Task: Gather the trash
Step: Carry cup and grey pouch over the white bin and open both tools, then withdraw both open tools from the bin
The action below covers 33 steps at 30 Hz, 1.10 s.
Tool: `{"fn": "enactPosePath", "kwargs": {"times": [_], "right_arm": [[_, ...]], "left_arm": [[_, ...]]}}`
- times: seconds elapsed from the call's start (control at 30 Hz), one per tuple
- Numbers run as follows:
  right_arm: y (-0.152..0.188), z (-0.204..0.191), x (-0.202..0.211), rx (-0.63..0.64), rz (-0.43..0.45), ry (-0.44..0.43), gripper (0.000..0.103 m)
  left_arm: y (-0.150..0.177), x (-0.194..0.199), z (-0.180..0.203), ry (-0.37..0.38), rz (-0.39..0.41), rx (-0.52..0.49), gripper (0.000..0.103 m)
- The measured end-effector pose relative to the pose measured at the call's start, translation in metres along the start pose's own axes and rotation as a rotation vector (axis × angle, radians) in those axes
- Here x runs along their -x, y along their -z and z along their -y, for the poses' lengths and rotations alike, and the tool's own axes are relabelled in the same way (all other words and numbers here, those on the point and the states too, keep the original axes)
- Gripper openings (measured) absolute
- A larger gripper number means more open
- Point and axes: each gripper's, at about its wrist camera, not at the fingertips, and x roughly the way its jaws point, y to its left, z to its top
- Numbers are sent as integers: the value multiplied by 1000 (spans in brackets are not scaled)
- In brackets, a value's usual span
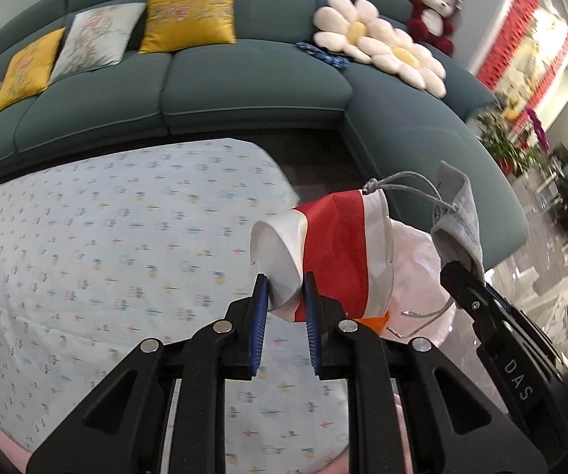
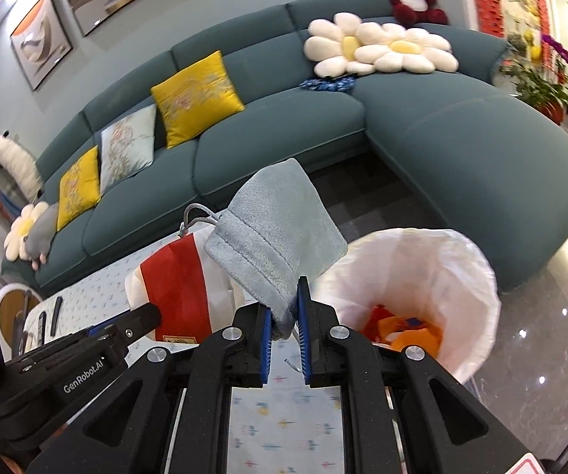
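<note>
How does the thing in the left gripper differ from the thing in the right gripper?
The left gripper pinches a paper cup, stiff, red and white, lying on its side. The right gripper pinches a pouch, soft grey fabric with a drawstring, standing up limp from the pads. The cup is gripped at its base end, the pouch at a corner. Both are held off the table, beside the white-lined bin.

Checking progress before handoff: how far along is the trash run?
Done: orange scraps already lie in the lined bin. In hand: left gripper holds a red-and-white cup, right gripper a grey pouch, neither dropped yet. Left: dark items on the table.
</note>
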Motion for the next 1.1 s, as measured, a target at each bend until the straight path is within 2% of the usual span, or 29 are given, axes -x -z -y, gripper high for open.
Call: {"fn": "enactPosePath", "kwargs": {"times": [0.37,0.8,0.83,0.97,1.1], "right_arm": [[7,76,8,-88,5,57,11],[15,114,-19,-131,-47,93,12],[15,115,-23,-132,-55,93,16],[16,116,-32,-147,-66,109,27],[18,115,-40,-138,-81,117,32]], "left_arm": [[12,-29,67,20,-43,-117,18],[18,-73,95,16,-115,-154,18],[18,-75,97,8,-111,-154,20],[15,-82,95,-10,-109,-145,42],[16,-86,87,-22,-119,-133,48]]}}
